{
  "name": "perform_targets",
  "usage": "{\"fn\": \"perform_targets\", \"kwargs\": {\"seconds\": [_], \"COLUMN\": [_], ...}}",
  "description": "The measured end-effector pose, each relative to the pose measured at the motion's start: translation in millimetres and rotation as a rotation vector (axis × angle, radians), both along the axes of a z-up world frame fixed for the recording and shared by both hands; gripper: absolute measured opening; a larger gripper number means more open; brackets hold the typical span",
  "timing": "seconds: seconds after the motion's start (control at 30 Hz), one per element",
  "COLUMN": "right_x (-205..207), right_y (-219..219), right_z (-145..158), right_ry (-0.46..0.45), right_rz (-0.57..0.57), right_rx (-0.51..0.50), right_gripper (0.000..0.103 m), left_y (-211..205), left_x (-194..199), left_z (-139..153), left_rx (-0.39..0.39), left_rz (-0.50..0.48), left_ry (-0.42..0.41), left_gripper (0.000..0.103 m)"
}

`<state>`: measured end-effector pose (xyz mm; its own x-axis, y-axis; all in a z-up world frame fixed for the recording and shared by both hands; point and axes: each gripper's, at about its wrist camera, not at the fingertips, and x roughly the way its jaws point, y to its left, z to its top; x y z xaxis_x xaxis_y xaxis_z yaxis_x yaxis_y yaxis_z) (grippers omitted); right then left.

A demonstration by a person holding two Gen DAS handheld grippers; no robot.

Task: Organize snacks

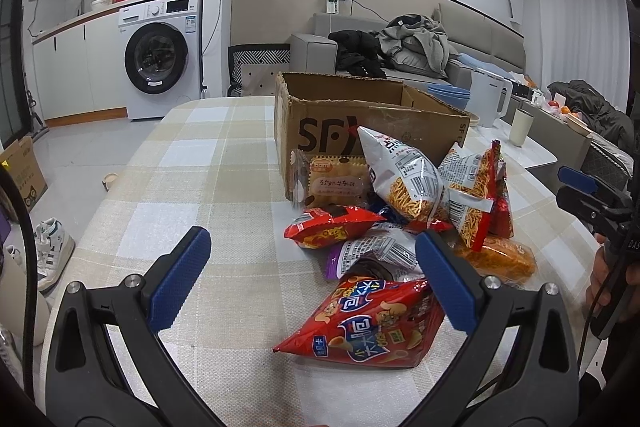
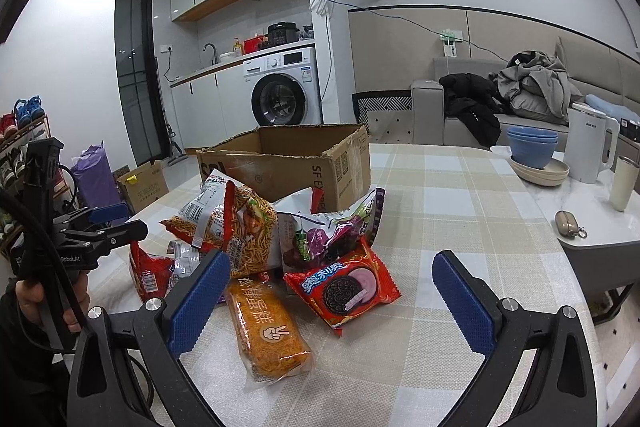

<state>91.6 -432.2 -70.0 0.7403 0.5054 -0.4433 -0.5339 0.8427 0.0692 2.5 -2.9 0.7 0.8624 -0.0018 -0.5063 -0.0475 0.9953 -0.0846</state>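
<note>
A pile of snack packets lies on the checked tablecloth in front of an open cardboard box (image 1: 360, 107) (image 2: 288, 155). In the left wrist view my left gripper (image 1: 312, 259) is open above the cloth; a red chip bag (image 1: 368, 323) lies partly between its blue fingers (image 1: 180, 275), near the right one. Behind it sit a red packet (image 1: 332, 223), a biscuit pack (image 1: 332, 179) and noodle-snack bags (image 1: 404, 175). In the right wrist view my right gripper (image 2: 332, 291) is open over a red Oreo pack (image 2: 344, 287) and an orange cake pack (image 2: 264, 323), touching neither.
A white kettle (image 2: 592, 143), stacked blue bowls (image 2: 532, 147), a cup (image 2: 624, 183) and a small pouch (image 2: 568, 223) stand on the marble side table at right. Beyond the table are a sofa with clothes (image 1: 412, 47) and a washing machine (image 1: 160, 59). Bare cloth stretches left of the box (image 1: 208, 155).
</note>
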Motion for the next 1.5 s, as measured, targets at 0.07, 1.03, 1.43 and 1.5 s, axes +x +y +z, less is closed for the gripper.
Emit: {"fn": "perform_targets", "kwargs": {"seconds": [0.07, 1.03, 1.43, 1.5], "right_x": [0, 13, 11, 11], "right_y": [-1, 6, 28, 33], "right_z": [0, -6, -19, -23], "right_ry": [0.001, 0.086, 0.203, 0.22], "right_rz": [-0.001, -0.001, 0.156, 0.177], "right_rx": [-0.001, -0.057, -0.076, -0.089], "right_gripper": [0.103, 0.103, 0.1, 0.095], "left_y": [0, -4, -16, -19], "left_x": [0, -7, -18, -21], "left_z": [0, 5, -6, -10], "left_rx": [-0.001, -0.025, 0.002, 0.018], "left_rz": [-0.002, -0.122, -0.225, -0.236], "left_ry": [0.001, 0.003, 0.082, 0.1], "left_gripper": [0.102, 0.102, 0.102, 0.102]}}
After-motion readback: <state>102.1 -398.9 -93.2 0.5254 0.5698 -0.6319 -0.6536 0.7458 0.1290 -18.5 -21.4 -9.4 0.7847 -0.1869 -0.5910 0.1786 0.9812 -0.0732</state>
